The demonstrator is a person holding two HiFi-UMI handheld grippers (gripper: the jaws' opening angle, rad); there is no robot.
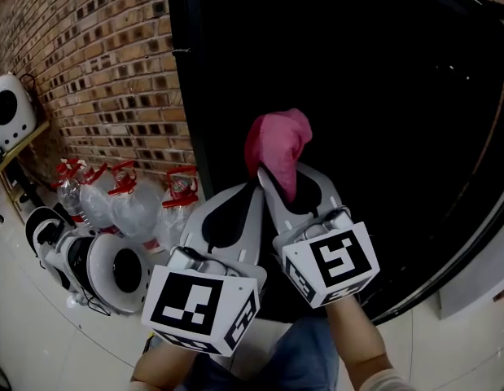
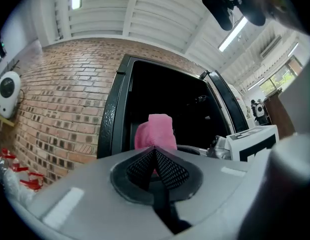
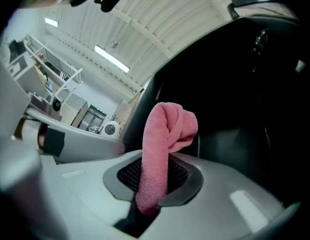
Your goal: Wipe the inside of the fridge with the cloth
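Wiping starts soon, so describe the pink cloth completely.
The pink cloth looks like soft terry or microfibre, bunched into a thick roll. The right gripper is shut on its lower part; the upper end stands above the jaws and flops over. Nothing else seems to touch it, and it is held before the dark fridge opening.

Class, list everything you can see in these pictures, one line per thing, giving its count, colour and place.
cloth: one, pink, in front of the fridge opening
fridge: one, black, open and dark inside, straight ahead
brick wall: one, reddish brown, left of the fridge
bottles: several, clear with red handles, on the floor by the wall
round appliances: two, white, on the floor beside the bottles
floor: one, pale tiles, underfoot
left tool: one, white, shut, beside the cloth
right tool: one, white, shut on the cloth
forearms: two, behind the tools
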